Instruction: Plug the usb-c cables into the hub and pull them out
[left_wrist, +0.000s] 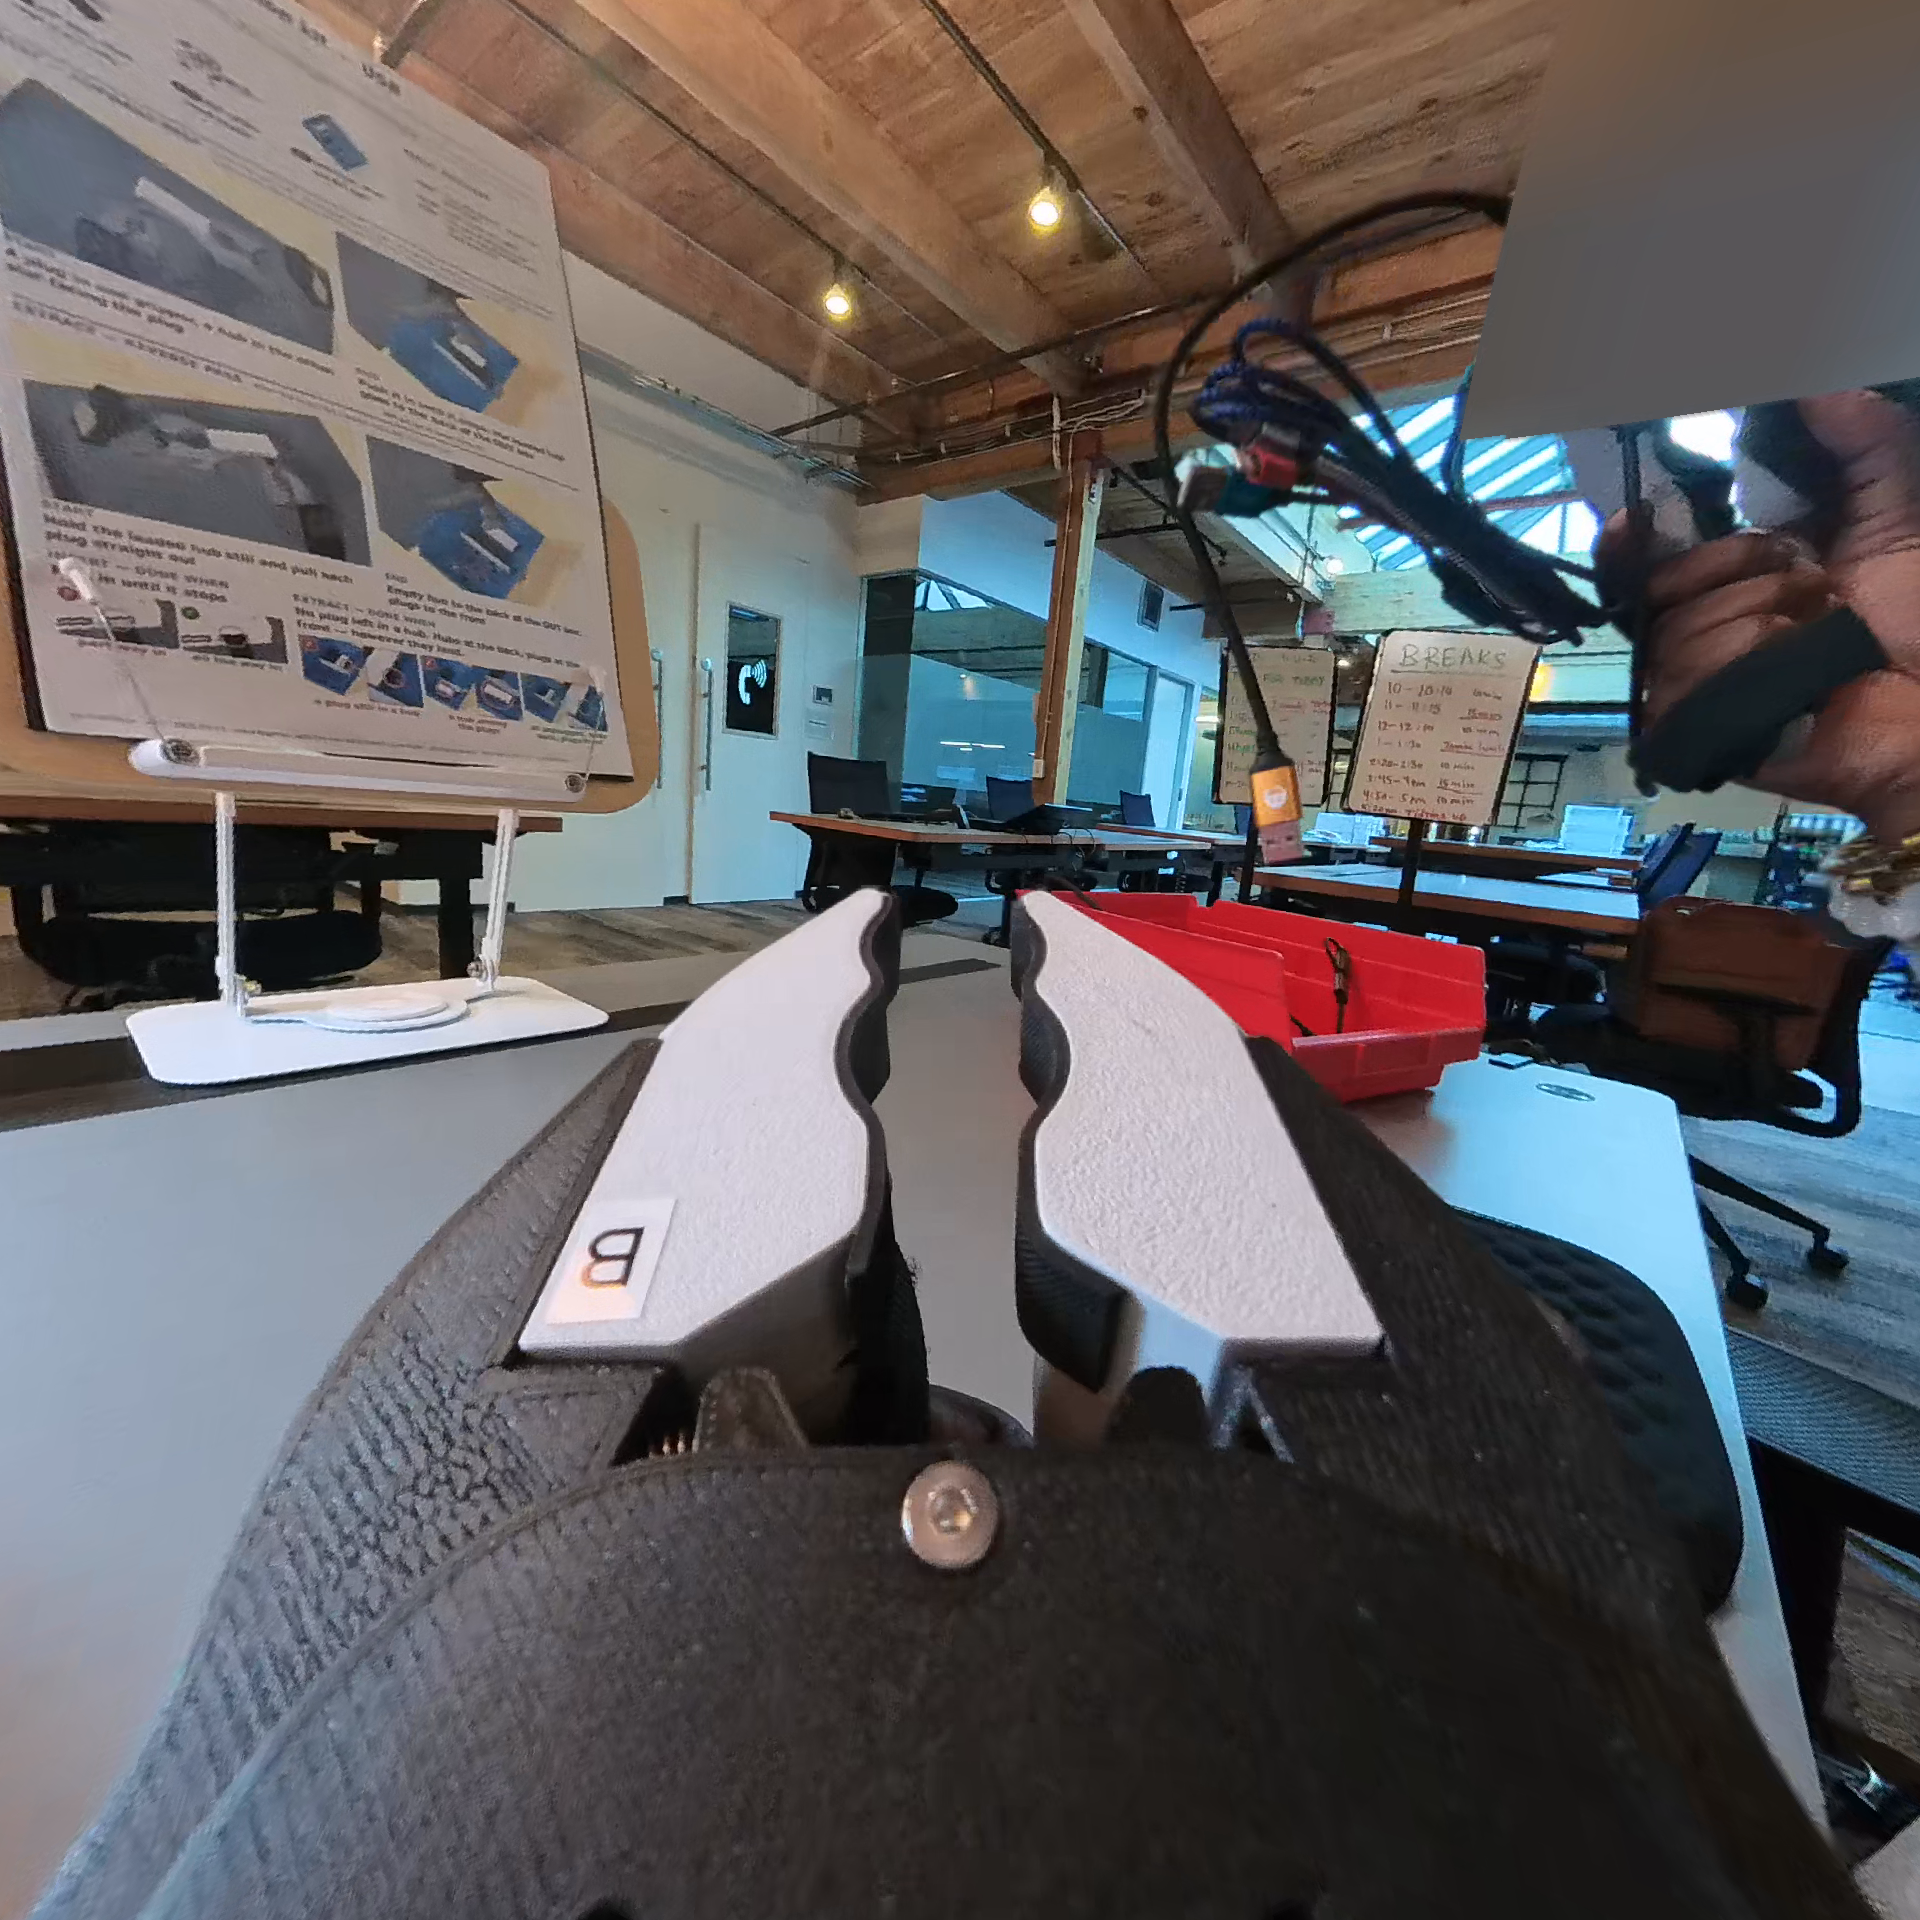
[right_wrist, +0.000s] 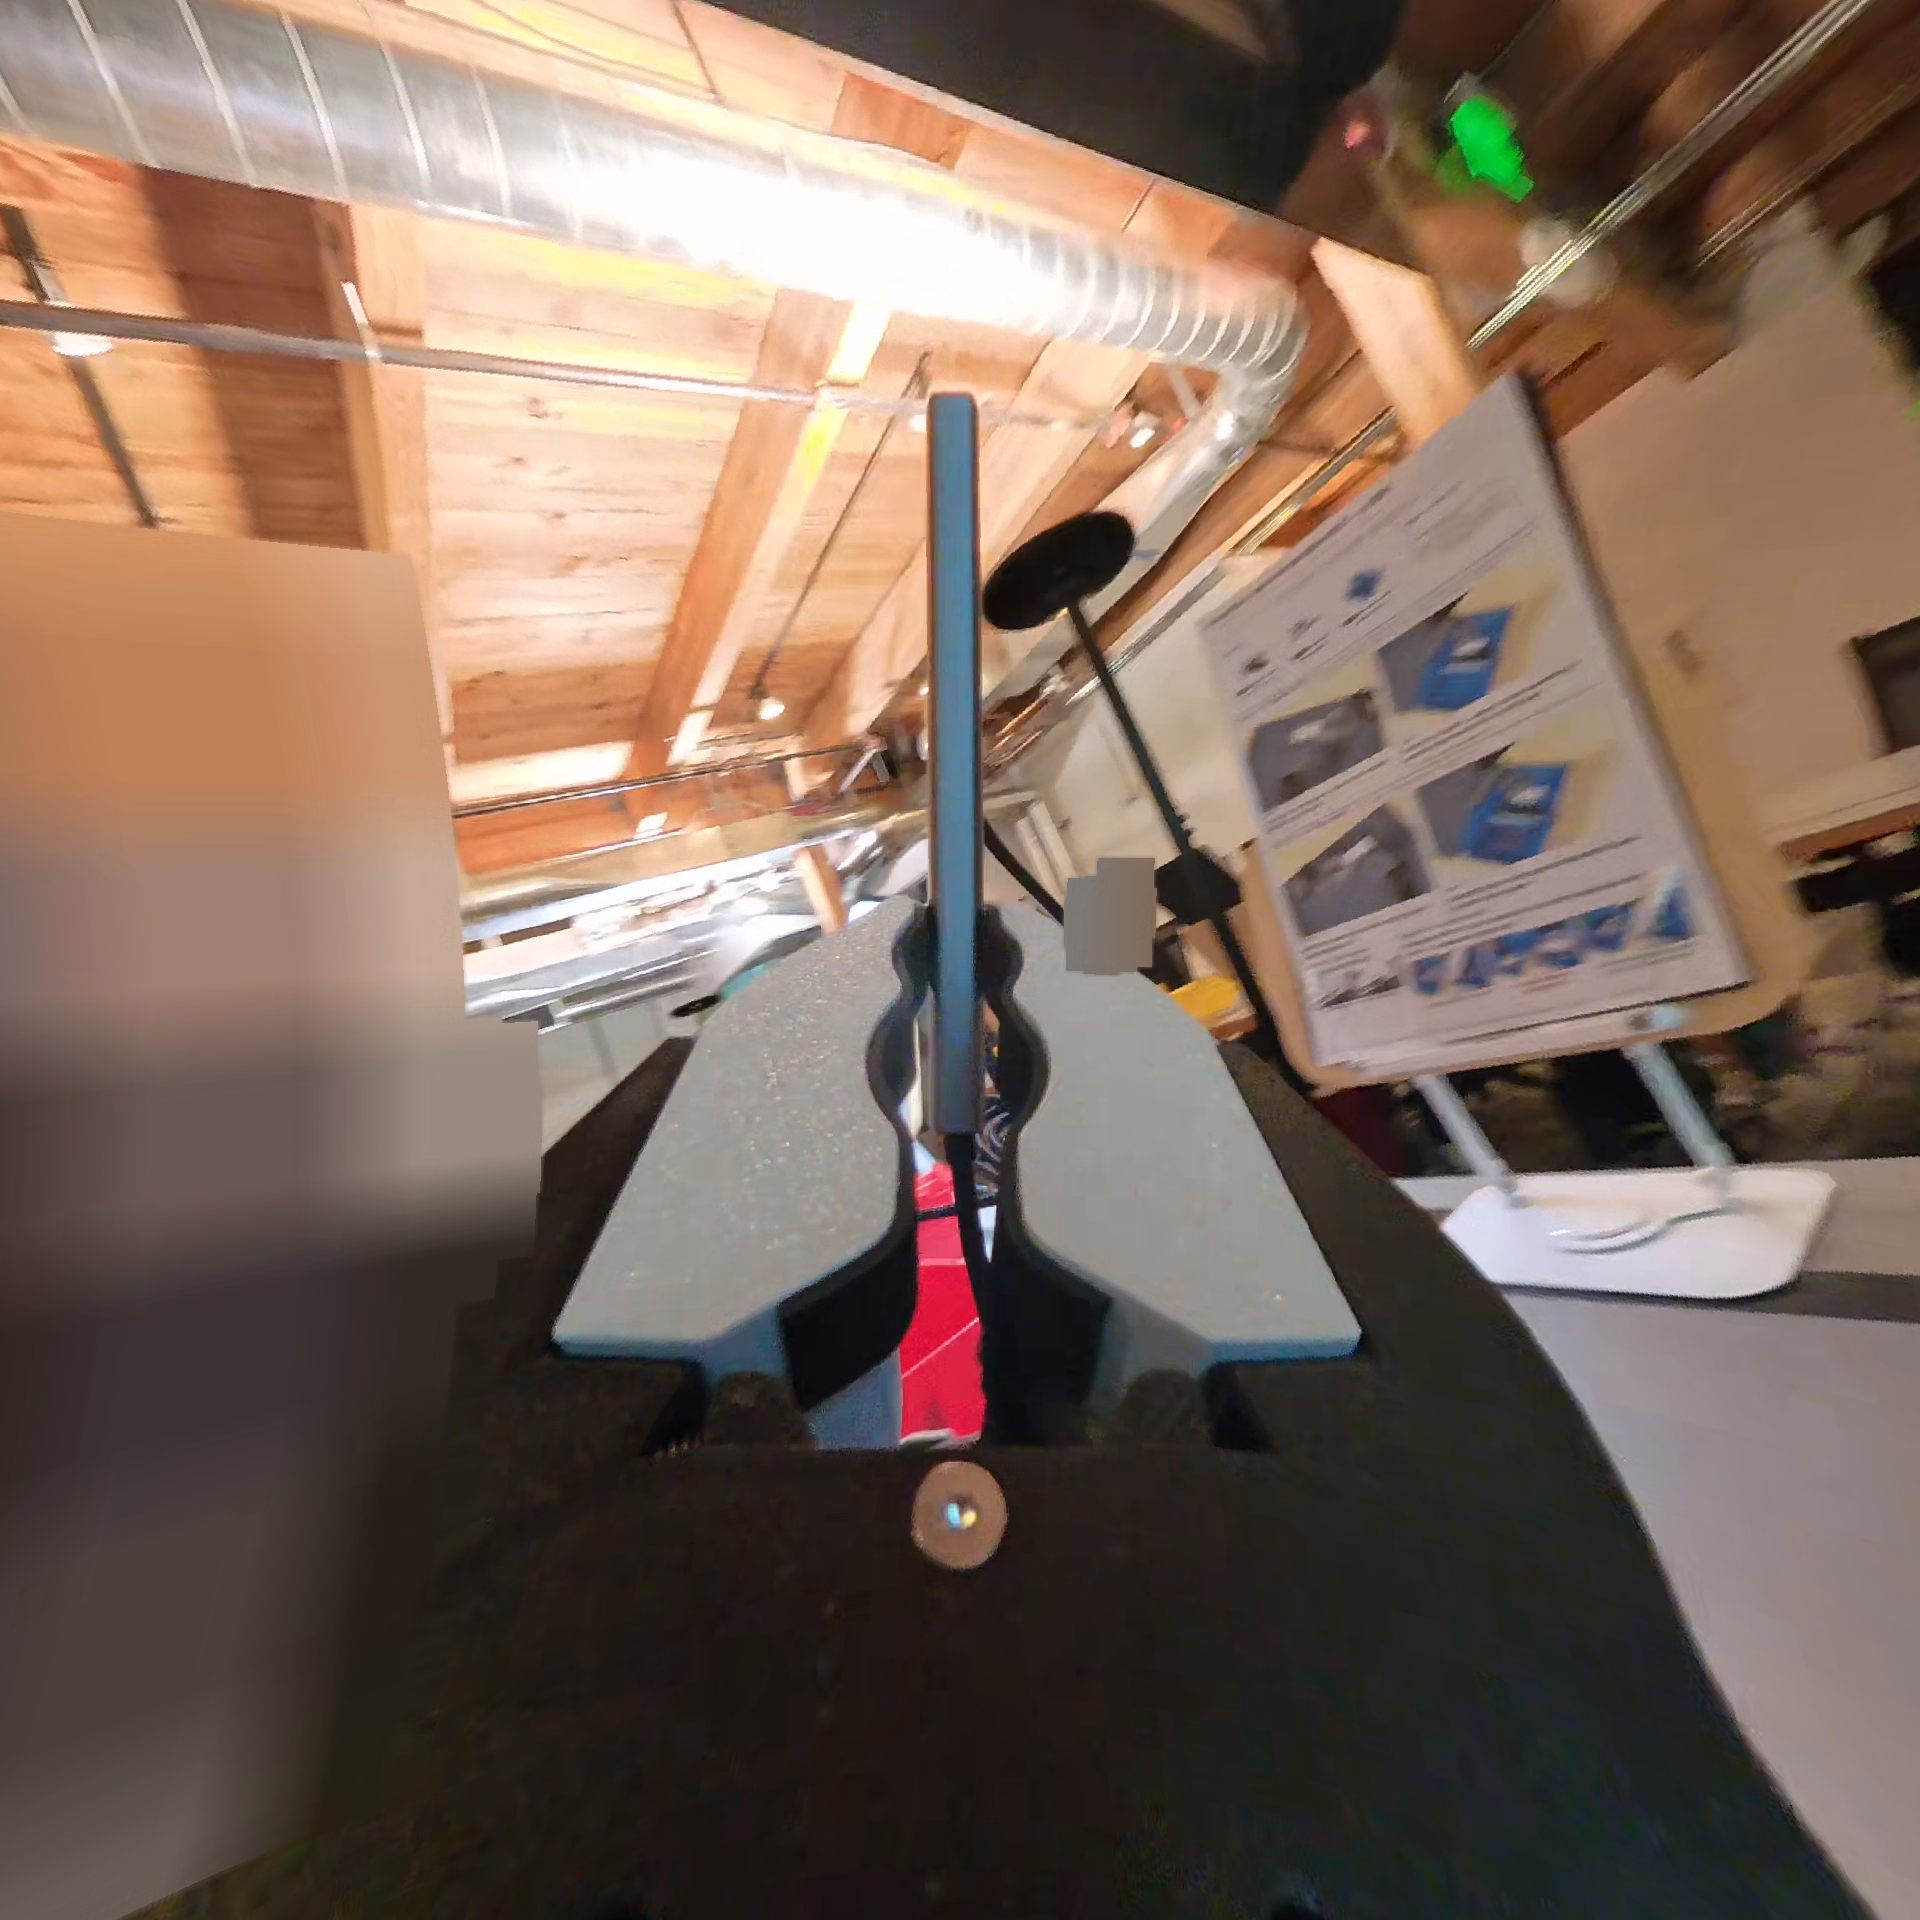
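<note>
My left gripper (left_wrist: 951, 914) is open and empty, level above the grey table (left_wrist: 260, 1299). My right gripper (right_wrist: 954, 925) is shut on a thin grey hub (right_wrist: 954, 675), held edge-on and sticking up past the fingertips; its black cable (right_wrist: 971, 1195) hangs down between the fingers. In the left wrist view a person's hand (left_wrist: 1745, 613) at the upper right holds a tangled bundle of dark and blue cables (left_wrist: 1403, 488). One cable with an orange plug (left_wrist: 1276, 800) dangles from the bundle above the red bin (left_wrist: 1351, 987). No plug is seen in the hub.
The red bin stands just beyond my left fingertips and shows red below my right gripper (right_wrist: 945, 1330). An instruction board (left_wrist: 301, 416) on a white stand (left_wrist: 364, 1023) is at the table's back left; it also shows in the right wrist view (right_wrist: 1455, 800). The table's right edge (left_wrist: 1662, 1195) is close.
</note>
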